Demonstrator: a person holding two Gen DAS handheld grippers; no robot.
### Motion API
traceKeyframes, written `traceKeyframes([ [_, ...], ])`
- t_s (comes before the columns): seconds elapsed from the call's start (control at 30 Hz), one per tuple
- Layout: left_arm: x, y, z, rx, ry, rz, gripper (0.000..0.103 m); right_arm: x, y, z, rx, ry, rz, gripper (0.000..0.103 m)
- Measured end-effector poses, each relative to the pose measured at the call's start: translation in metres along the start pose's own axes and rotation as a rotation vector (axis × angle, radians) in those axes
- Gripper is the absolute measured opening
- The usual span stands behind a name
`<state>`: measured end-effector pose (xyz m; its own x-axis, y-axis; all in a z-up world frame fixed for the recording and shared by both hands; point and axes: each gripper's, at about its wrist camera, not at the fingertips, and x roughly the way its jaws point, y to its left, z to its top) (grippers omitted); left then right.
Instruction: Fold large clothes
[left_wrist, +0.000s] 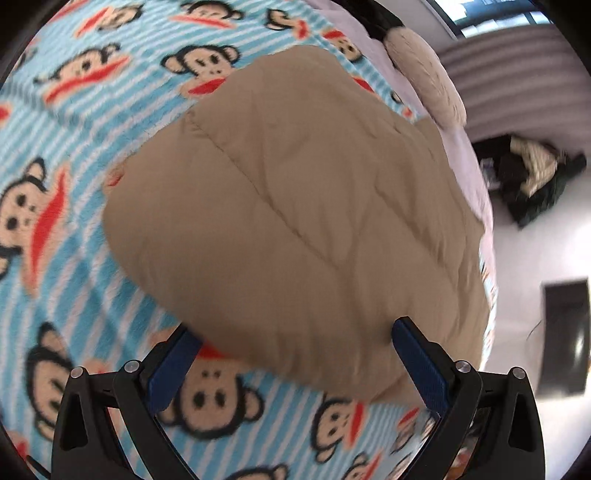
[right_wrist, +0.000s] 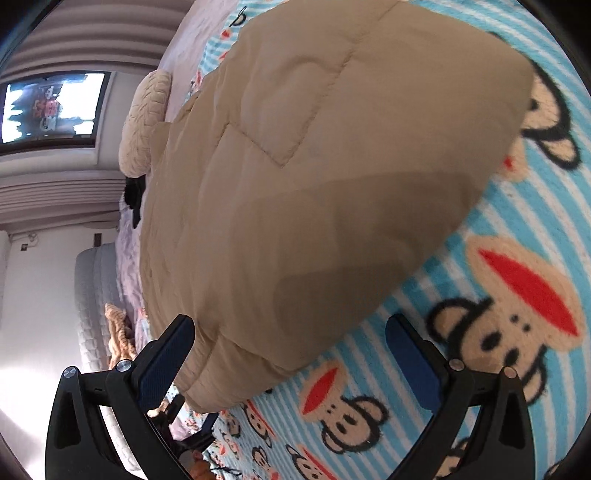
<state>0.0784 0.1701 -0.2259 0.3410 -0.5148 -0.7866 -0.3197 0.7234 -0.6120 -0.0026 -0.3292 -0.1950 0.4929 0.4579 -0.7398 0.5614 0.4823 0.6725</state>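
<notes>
My left tongs (left_wrist: 295, 354) fill the bottom of the left wrist view, blue-padded fingers (left_wrist: 173, 373) spread wide apart, with the near edge of the tan quilted jacket (left_wrist: 295, 206) lying between them at 12 o'clock; I cannot tell whether the pad at 3 o'clock touches the fabric. My right tongs (right_wrist: 291, 350) also stand fully apart, and the jacket's (right_wrist: 295, 177) folded corner sits between the pads, close against the one at 9 o'clock. The jacket lies flat on the bed, spread over a blue-and-white striped fleece blanket (left_wrist: 92, 240) printed with monkey faces. At 1 o'clock from the left tongs, a cream knitted cushion (left_wrist: 424, 74) rests beyond the jacket; in the right wrist view it (right_wrist: 144, 122) appears at 10 o'clock. A dark heap of clothes (left_wrist: 532, 181) lies on the pale floor at 3 o'clock.
</notes>
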Motion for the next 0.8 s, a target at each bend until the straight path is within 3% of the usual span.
traceKeyframes([
  [0.33, 0.043, -0.006, 0.033, -0.097, -0.041, -0.062, 0.101, 0.035, 0.005, 0.029, 0.055, -0.004, 0.177, 0.103],
  [0.37, 0.043, -0.004, 0.034, -0.112, -0.047, -0.066, 0.09, 0.036, 0.004, 0.029, 0.064, -0.006, 0.181, 0.103],
  [0.4, 0.043, -0.003, 0.036, -0.117, -0.05, -0.068, 0.068, 0.038, 0.003, 0.029, 0.078, -0.01, 0.184, 0.102],
  [0.47, 0.039, -0.003, 0.036, -0.111, -0.049, -0.105, 0.044, 0.037, 0.0, 0.028, 0.114, -0.012, 0.191, 0.085],
  [0.5, 0.036, -0.004, 0.036, -0.092, -0.054, -0.111, 0.035, 0.038, -0.003, 0.027, 0.129, -0.006, 0.186, 0.057],
  [0.6, 0.024, -0.02, 0.035, 0.0, -0.071, -0.103, 0.023, 0.037, -0.009, 0.026, 0.157, 0.001, 0.206, 0.035],
  [0.7, 0.006, -0.034, 0.031, 0.088, -0.089, -0.117, 0.022, 0.029, -0.003, 0.022, 0.121, -0.009, 0.222, 0.025],
  [0.8, -0.012, -0.04, 0.022, 0.142, -0.088, -0.137, 0.022, 0.018, 0.003, 0.015, 0.09, -0.019, 0.24, 0.024],
])
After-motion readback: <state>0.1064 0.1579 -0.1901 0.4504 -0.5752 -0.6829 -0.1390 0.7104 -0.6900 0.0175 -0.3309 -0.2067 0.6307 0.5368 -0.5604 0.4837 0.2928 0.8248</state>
